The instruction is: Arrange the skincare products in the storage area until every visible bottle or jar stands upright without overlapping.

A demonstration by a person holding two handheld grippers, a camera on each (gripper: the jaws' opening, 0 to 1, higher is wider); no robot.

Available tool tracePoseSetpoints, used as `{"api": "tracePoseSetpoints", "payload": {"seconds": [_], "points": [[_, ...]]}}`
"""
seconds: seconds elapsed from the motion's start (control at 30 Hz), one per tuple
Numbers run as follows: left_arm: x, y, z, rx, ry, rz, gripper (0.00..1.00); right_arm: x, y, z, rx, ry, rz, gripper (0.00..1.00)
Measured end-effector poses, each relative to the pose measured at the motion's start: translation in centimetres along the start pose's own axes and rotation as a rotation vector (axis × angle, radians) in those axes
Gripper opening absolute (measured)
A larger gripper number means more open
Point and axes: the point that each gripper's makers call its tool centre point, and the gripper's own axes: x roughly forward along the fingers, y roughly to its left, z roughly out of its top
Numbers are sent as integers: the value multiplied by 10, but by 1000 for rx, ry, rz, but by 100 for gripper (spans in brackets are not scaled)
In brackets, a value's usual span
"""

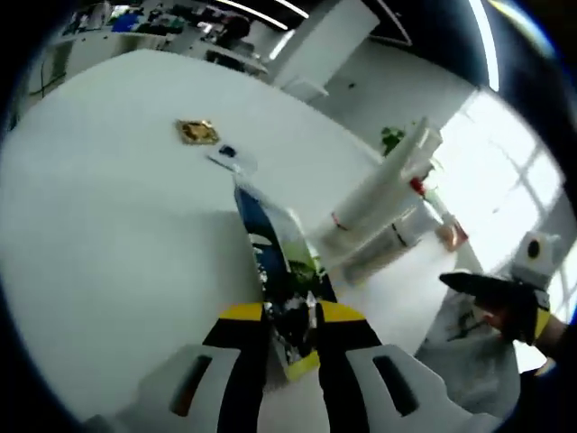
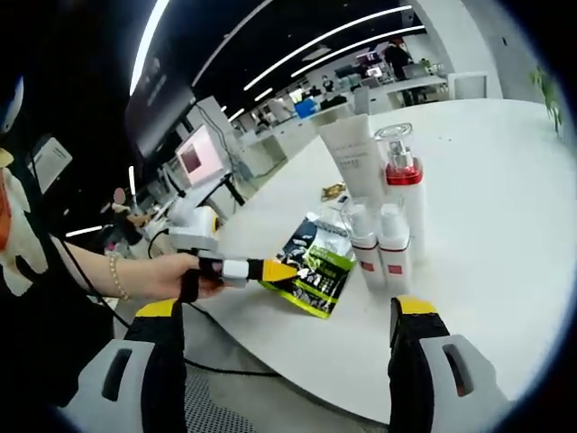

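Observation:
My left gripper (image 1: 293, 317) is shut on the near edge of a flat pouch (image 1: 275, 257) printed blue, black and green, which stretches away over the white table (image 1: 108, 234). In the right gripper view a hand holds the left gripper (image 2: 281, 270) at the pouch (image 2: 317, 271) by the table's edge. Behind the pouch stand a tall white tube (image 2: 352, 158), a bottle with a clear cap and red collar (image 2: 402, 171) and two small white bottles (image 2: 379, 239), all upright. My right gripper (image 2: 288, 307) is open, with nothing between its jaws, short of the table.
A gold wrapper (image 1: 196, 132) and a small blue-and-white sachet (image 1: 230, 159) lie farther out on the table. The bottle group (image 1: 388, 203) is right of the pouch, and the right gripper (image 1: 482, 293) hovers beyond it. Desks and monitors (image 2: 194, 158) fill the background.

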Motion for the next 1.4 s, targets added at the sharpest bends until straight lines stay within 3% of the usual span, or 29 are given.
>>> {"api": "tracePoseSetpoints", "payload": {"seconds": [0.3, 0.73, 0.83, 1.17, 1.3, 1.4], "points": [[1, -8, -6, 22, 22, 16, 25, 1, 1, -2, -2, 10, 4, 93], [2, -3, -10, 169, 74, 63, 35, 1, 0, -2, 3, 7, 1, 92], [2, -2, -10, 151, 70, 61, 38, 1, 0, -2, 1, 10, 0, 93], [0, 1, -7, 221, 76, 81, 39, 1, 1, -3, 1, 13, -1, 93], [4, -4, -1, 445, 97, 79, 42, 1, 1, -3, 0, 15, -1, 93], [13, -6, 5, 660, 113, 79, 45, 2, 1, -4, -1, 19, 0, 93]]}}
